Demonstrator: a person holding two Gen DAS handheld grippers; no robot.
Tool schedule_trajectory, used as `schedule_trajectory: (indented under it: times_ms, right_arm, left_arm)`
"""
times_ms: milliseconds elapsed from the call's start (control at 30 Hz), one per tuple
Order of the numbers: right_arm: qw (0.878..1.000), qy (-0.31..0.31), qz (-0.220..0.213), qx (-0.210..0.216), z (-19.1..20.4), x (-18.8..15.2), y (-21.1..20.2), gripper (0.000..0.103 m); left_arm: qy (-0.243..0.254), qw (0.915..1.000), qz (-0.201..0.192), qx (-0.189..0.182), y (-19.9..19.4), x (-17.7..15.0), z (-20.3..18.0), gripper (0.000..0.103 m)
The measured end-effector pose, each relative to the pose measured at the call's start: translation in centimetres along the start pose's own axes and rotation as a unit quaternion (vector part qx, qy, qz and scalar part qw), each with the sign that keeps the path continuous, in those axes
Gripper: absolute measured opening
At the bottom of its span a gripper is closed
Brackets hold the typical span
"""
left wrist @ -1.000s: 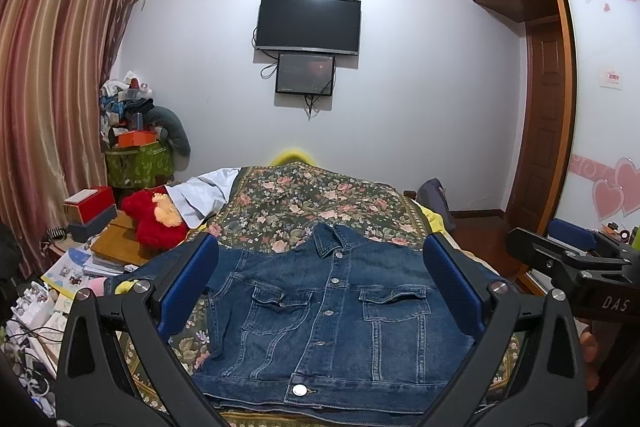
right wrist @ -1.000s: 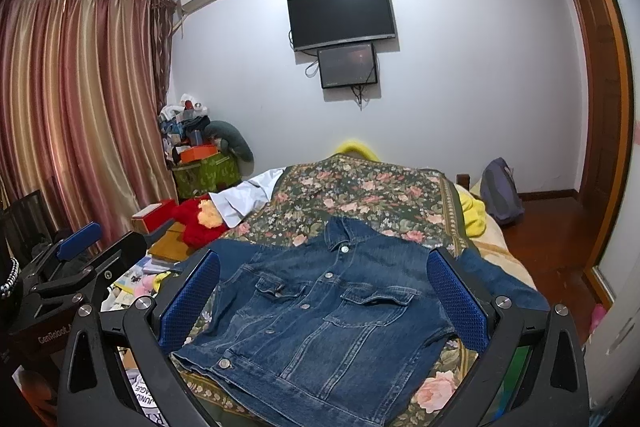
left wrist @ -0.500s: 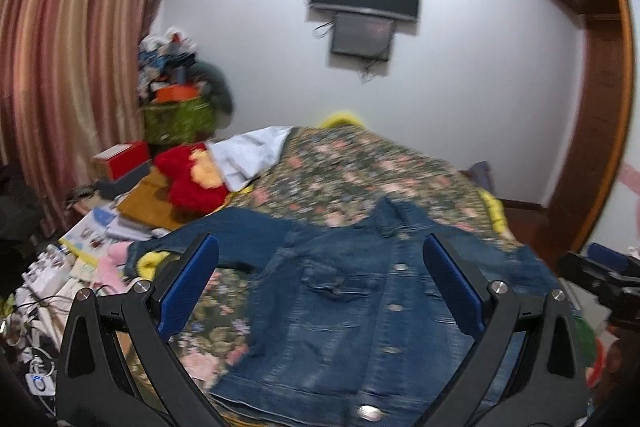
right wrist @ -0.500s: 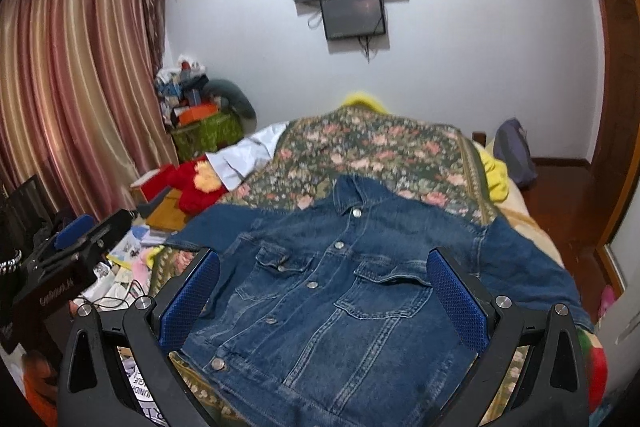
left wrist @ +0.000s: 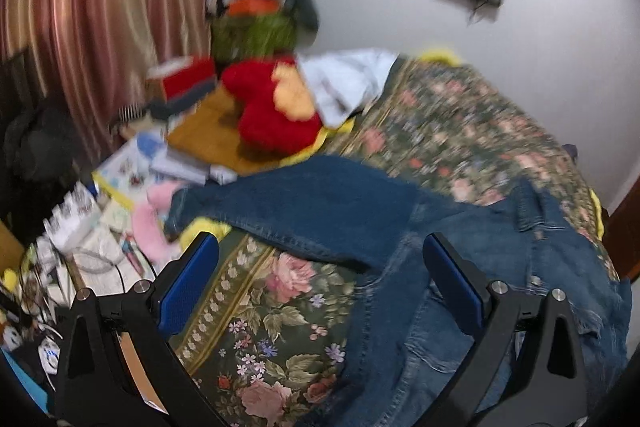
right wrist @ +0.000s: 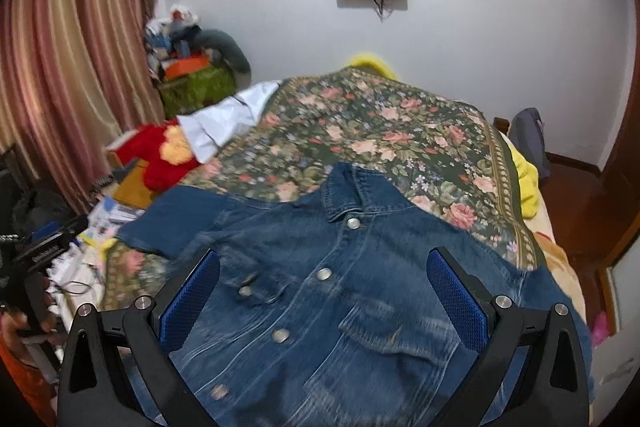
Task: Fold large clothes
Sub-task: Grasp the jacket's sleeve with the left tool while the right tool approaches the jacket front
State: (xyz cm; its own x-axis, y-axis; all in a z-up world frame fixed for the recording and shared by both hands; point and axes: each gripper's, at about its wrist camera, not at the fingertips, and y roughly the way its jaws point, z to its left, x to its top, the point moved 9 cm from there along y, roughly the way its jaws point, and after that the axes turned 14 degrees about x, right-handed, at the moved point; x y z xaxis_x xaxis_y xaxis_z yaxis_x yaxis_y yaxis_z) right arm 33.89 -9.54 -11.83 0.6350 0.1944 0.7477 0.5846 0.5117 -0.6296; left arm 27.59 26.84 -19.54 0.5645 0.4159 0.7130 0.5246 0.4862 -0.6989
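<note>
A blue denim jacket lies flat and buttoned, front up, on the floral bedspread. Its left sleeve stretches out toward the bed's left edge. My left gripper is open and empty above the bedspread, just below that sleeve and left of the jacket body. My right gripper is open and empty above the jacket's chest. The left gripper also shows at the far left of the right wrist view.
A red and yellow plush toy and a white cloth lie at the bed's far left. Papers, cables and boxes crowd the floor on the left. A yellow blanket hangs off the right side. Curtains hang at left.
Both grippers have dropped closer to the bed. The left one has swung left toward the outstretched sleeve; the right one has moved forward over the jacket's chest. The jacket has not moved.
</note>
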Motion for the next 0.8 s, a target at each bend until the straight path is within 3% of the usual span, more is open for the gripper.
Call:
schedule_trajectory:
  times_ms: [200, 400, 600, 667, 733, 800]
  right_arm:
    - [0.997, -0.027, 0.068, -0.014, -1.7, 0.3, 7.6, 0.103]
    - [0.99, 0.007, 0.14, 0.007, -3.6, -1.3, 14.0, 0.103]
    - [0.979, 0.032, 0.201, 0.019, -5.1, -2.9, 18.6, 0.103]
    - [0.975, 0.037, 0.218, 0.028, -5.3, -3.4, 19.5, 0.103]
    - [0.972, 0.042, 0.227, 0.035, -5.3, -3.8, 20.2, 0.103]
    - [0.97, 0.041, 0.234, 0.045, -5.2, -4.2, 20.6, 0.103]
  left_arm:
    - [-0.047, 0.9905, 0.125, -0.034, 7.9, -1.9, -0.2, 0.101]
    - [-0.088, 0.9739, 0.201, -0.058, 13.2, -3.0, -1.0, 0.092]
    - [-0.113, 0.9706, 0.208, -0.044, 15.5, -2.4, -0.9, 0.088]
    - [-0.112, 0.9728, 0.201, -0.023, 16.2, -1.9, -0.6, 0.077]
    - [-0.104, 0.9757, 0.193, 0.007, 16.8, -1.4, -0.1, 0.052]
    - [-0.095, 0.9795, 0.176, 0.024, 17.0, -0.6, 0.1, 0.039]
